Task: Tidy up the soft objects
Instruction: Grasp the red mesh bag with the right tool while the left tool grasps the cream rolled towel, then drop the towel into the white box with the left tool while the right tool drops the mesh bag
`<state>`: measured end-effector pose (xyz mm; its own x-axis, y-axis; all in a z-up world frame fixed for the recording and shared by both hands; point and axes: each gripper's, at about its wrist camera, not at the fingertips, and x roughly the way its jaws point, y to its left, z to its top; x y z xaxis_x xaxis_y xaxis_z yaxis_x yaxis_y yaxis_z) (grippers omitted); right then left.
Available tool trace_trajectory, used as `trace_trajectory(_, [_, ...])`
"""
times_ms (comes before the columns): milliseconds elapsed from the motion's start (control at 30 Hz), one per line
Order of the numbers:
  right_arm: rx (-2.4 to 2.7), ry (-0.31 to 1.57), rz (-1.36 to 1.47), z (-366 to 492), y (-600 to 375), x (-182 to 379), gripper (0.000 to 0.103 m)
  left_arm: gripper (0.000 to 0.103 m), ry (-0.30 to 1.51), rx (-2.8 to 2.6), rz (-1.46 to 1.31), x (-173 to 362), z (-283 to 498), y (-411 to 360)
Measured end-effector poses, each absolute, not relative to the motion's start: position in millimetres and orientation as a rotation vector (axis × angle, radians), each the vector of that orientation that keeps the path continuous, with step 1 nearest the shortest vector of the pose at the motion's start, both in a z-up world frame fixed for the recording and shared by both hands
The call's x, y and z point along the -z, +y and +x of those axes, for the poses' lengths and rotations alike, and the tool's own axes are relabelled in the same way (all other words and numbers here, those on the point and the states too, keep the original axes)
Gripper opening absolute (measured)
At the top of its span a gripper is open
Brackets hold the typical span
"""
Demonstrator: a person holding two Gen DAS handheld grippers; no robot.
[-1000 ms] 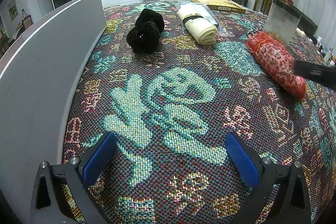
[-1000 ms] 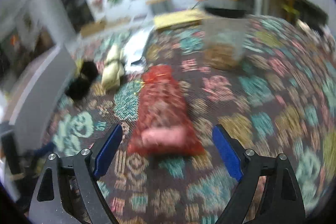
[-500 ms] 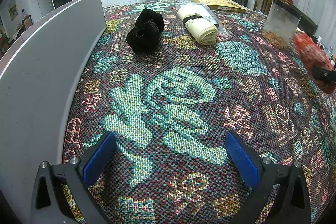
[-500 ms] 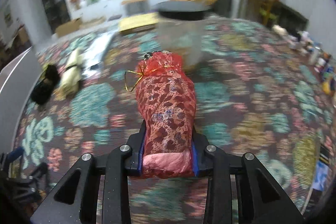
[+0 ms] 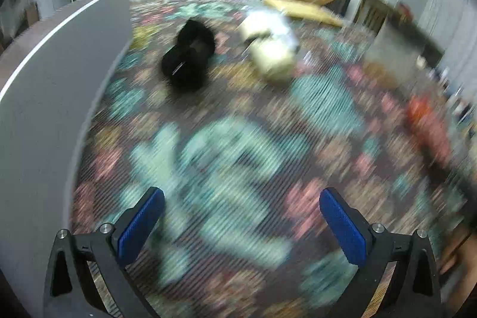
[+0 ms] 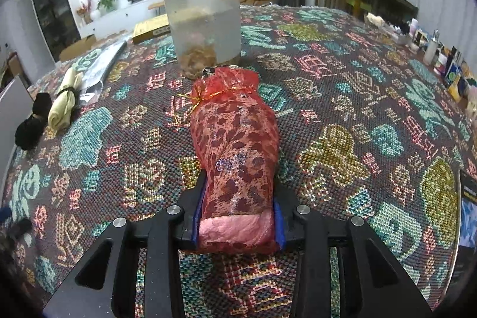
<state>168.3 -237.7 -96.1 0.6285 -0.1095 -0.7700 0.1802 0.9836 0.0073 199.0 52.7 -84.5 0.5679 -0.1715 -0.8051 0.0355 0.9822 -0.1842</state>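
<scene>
My right gripper (image 6: pixel 237 216) is shut on a red mesh bag (image 6: pixel 238 139) with a pink roll inside, tied with gold string, held over the patterned tablecloth (image 6: pixel 342 115). The bag shows blurred at the right of the left wrist view (image 5: pixel 426 130). My left gripper (image 5: pixel 241 216) is open and empty above the cloth. A black fuzzy bundle (image 5: pixel 189 58) and a cream rolled cloth (image 5: pixel 271 49) lie ahead of it; both also show at the left of the right wrist view, the bundle (image 6: pixel 31 124) and the roll (image 6: pixel 64 103).
A grey panel (image 5: pixel 53 97) stands along the table's left side. A frosted jar with a black lid (image 6: pixel 204 23) stands just beyond the red bag. A yellow flat box (image 6: pixel 150 27) and a clear plastic sleeve (image 6: pixel 101 61) lie farther back. Small bottles (image 6: pixel 432 49) line the right edge.
My right gripper closed on the red bag and carried it to the right, near the jar. My left gripper now moves, blurring its view, and stays open.
</scene>
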Motion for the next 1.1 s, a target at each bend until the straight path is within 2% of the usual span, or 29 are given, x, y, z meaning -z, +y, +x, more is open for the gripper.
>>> trace_trajectory(167, [0.174, 0.88, 0.065, 169, -236, 97, 0.04, 0.102, 1.011, 0.129, -0.258, 68, 285, 36])
trace_trajectory(300, [0.166, 0.875, 0.081, 168, -239, 97, 0.04, 0.085, 1.048, 0.062, -0.294, 81, 333, 32])
trace_trajectory(367, [0.164, 0.875, 0.084, 168, -240, 97, 0.04, 0.08, 1.045, 0.026, -0.293, 88, 347, 31])
trace_trajectory(433, [0.163, 0.874, 0.086, 168, -241, 97, 0.04, 0.046, 1.014, 0.033, -0.27, 86, 351, 26])
trace_trajectory(467, [0.161, 0.874, 0.089, 167, -241, 97, 0.04, 0.038, 1.038, 0.06, -0.24, 86, 352, 21])
trace_trajectory(567, [0.15, 0.867, 0.11, 166, -246, 96, 0.04, 0.038, 0.984, 0.129, -0.23, 73, 328, 16])
trace_trajectory(700, [0.089, 0.844, 0.226, 150, -262, 92, 0.035, 0.038, 0.961, 0.244, -0.265, 55, 261, 18])
trace_trajectory(833, [-0.033, 0.839, 0.388, 115, -263, 78, 0.035, 0.038, 0.958, 0.327, -0.312, 42, 187, 36])
trace_trajectory(1100, [-0.29, 0.796, 0.366, 86, -163, -10, 0.035, 0.038, 0.822, 0.352, -0.391, -35, 104, 109])
